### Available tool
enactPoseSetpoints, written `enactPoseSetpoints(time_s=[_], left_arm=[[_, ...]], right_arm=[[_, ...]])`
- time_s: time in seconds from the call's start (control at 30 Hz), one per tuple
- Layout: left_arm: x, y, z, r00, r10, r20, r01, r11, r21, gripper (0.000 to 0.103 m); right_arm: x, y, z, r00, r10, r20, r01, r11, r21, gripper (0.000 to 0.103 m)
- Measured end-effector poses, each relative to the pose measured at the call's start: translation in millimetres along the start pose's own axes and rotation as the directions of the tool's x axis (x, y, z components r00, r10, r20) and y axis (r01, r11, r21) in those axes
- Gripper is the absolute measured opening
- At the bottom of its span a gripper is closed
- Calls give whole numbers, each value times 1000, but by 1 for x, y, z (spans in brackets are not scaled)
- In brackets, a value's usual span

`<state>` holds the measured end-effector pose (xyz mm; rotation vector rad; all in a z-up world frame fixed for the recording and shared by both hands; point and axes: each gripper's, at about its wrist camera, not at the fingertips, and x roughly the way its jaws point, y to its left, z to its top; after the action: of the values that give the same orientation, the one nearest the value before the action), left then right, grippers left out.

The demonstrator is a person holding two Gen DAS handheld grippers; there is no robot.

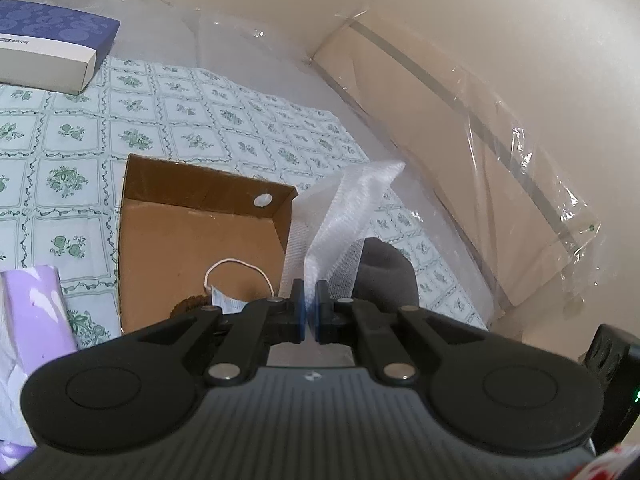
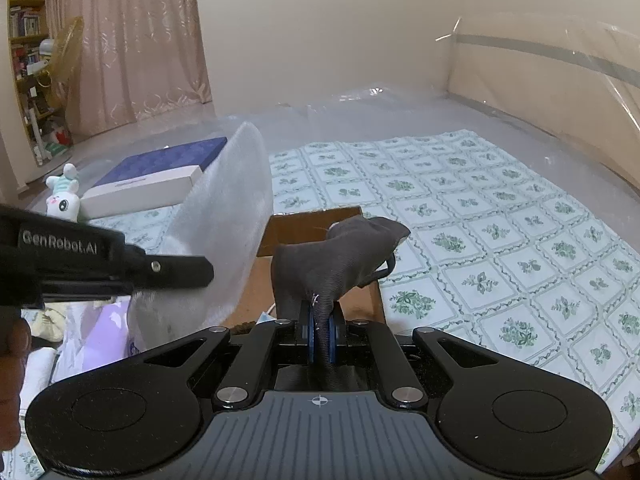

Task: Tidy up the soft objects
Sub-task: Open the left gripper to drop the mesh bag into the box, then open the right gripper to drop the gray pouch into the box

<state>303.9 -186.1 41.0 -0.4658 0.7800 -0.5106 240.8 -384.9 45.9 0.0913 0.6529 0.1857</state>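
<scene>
My left gripper (image 1: 309, 308) is shut on a white mesh cloth (image 1: 340, 216), held up over the right edge of an open cardboard box (image 1: 192, 240). The cloth also shows in the right wrist view (image 2: 228, 216), with the left gripper's body (image 2: 100, 260) in front of it. My right gripper (image 2: 320, 332) is shut on a dark grey sock (image 2: 340, 248), held above the same box (image 2: 316, 216). The sock shows in the left wrist view (image 1: 384, 272) behind the mesh cloth. Inside the box lie a face mask with a white ear loop (image 1: 236, 280) and a brown item (image 1: 188, 305).
A green floral cloth (image 2: 480, 240) covers the plastic-wrapped mattress. A blue and white flat box (image 1: 48, 44) lies at the far left, with a small plush toy (image 2: 64, 196) beside it. A purple packet (image 1: 40, 312) lies near left. A wrapped headboard (image 1: 460, 120) stands right.
</scene>
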Motion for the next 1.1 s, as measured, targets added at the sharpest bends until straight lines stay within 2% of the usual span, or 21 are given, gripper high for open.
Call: enactPoseSetpoints(time_s=[0.27,0.3,0.33,0.43,1.0,1.07,1.1], left_arm=[[12,31,-17,992,113,-47,-114,993,-16,6],[13,35,-18,990,128,-53,-129,992,-16,12],[13,38,-19,988,143,-58,-144,990,-13,24],[8,45,-18,986,157,-61,-157,988,12,36],[-43,51,-32,976,215,14,-216,971,98,37],[-47,49,-35,976,219,21,-220,969,111,37],[-49,48,-36,975,219,23,-220,968,117,37]], right_arm=[[8,0,-5,1000,15,-15,-15,1000,5,7],[10,0,-6,1000,18,-19,-18,1000,7,7],[11,0,-7,1000,22,-23,-21,1000,7,7],[15,2,-11,999,24,-33,-24,1000,3,7],[32,7,-25,994,75,-82,-72,996,47,7],[33,6,-27,992,81,-97,-76,996,55,12],[33,6,-28,991,84,-104,-79,995,54,23]])
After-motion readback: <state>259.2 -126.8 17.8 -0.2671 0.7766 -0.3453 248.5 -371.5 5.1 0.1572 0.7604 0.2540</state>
